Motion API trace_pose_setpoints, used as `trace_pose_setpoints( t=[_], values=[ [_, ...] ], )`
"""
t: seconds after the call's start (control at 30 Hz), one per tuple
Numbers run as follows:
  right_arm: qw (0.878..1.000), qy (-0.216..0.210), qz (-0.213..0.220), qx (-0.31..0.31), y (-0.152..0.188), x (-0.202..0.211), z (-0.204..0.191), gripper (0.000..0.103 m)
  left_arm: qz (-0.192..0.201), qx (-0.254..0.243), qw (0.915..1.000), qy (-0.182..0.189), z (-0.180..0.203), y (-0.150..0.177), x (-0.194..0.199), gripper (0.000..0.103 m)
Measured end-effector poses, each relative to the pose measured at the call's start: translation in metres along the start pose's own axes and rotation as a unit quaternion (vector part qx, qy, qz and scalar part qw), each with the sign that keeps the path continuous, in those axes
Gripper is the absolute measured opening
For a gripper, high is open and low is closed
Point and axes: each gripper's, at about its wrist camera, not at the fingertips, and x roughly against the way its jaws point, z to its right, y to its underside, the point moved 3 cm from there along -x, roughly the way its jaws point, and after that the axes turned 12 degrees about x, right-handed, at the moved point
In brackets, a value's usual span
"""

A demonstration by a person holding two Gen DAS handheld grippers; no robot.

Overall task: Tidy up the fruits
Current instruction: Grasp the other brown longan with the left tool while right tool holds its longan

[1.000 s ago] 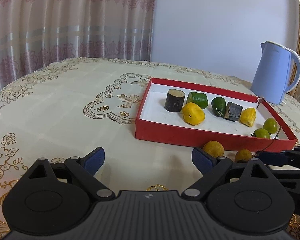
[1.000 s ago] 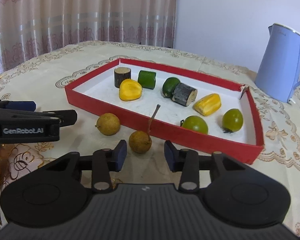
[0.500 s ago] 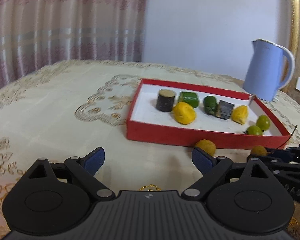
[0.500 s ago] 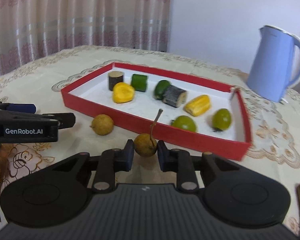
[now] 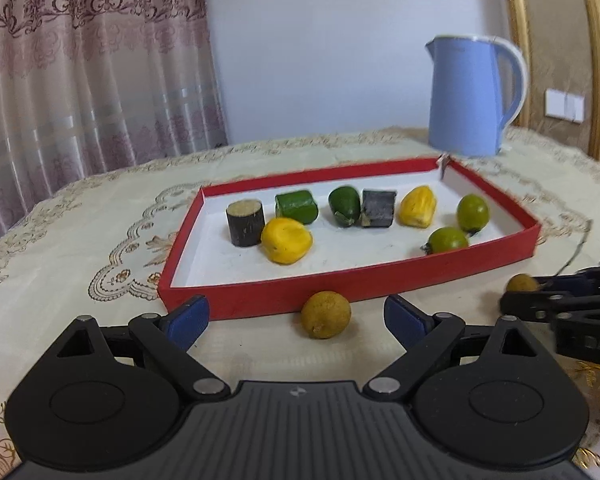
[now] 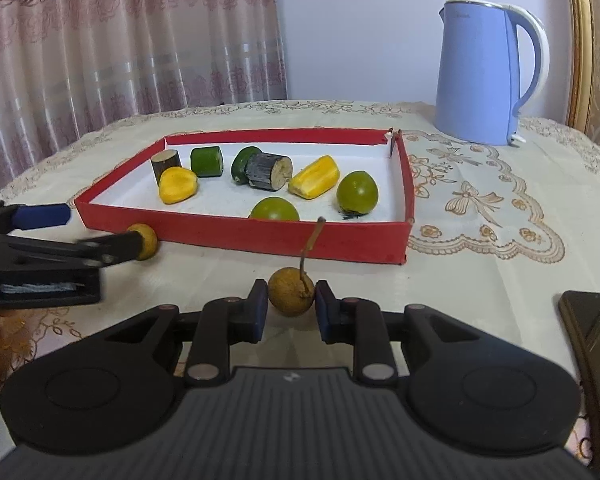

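Your right gripper (image 6: 291, 312) is pinching the stemmed brown longan (image 6: 291, 290); your left gripper (image 5: 296, 316) is spreading wide around the stemless round longan (image 5: 325, 313) beside the red tray (image 5: 339, 286).

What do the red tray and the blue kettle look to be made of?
Red shallow rectangular tray: probably cardboard, matte, with thin folded walls and a torn far corner. Light blue kettle: likely plastic, smooth satin body with a soft sheen.

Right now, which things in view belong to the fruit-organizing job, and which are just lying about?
Part of the job:
- stemmed brown fruit, between the right gripper jaws
- second brown fruit, ahead of the open left gripper
- red tray with fruit pieces inside

Just lying about:
- blue kettle
- dark flat object at the right edge
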Motion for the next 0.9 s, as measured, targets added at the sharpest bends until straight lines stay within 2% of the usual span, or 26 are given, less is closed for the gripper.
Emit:
trace_pose_setpoints(
  t=[0.13,0.23,0.3,0.33,0.4,0.43,0.7,0.9],
  values=[
    [1.0,-0.001,0.001,-0.001,0.0,-0.001,0.001,0.024,-0.022,0.015,0.9996,-0.004,0.001,-0.002,-0.012,0.093],
    [1.0,0.003,0.003,0.005,0.001,0.002,-0.001,0.025,-0.03,0.019,0.9993,-0.014,0.002,-0.006,-0.016,0.076],
    [1.0,0.007,0.003,0.011,0.0,0.002,-0.003,0.025,-0.044,0.025,0.9986,-0.017,0.002,-0.006,-0.021,0.055],
    [1.0,0.007,0.004,0.013,0.0,0.002,-0.004,0.025,-0.052,0.031,0.9981,-0.013,0.001,-0.006,-0.024,0.052],
    [1.0,0.006,0.004,0.011,0.0,0.003,-0.004,0.025,-0.061,0.041,0.9973,-0.006,0.0,-0.003,-0.026,0.034],
    [1.0,0.005,0.004,0.01,0.0,0.003,-0.003,0.025,-0.059,0.041,0.9974,-0.003,0.001,-0.002,-0.024,0.03],
    [1.0,-0.001,-0.009,0.011,0.0,-0.002,-0.004,0.026,-0.053,0.029,0.9981,0.008,0.003,0.0,-0.02,0.028],
    [1.0,-0.002,-0.015,0.011,0.0,-0.003,-0.004,0.026,-0.045,0.008,0.999,-0.003,0.009,0.001,-0.021,0.028]
  ],
)
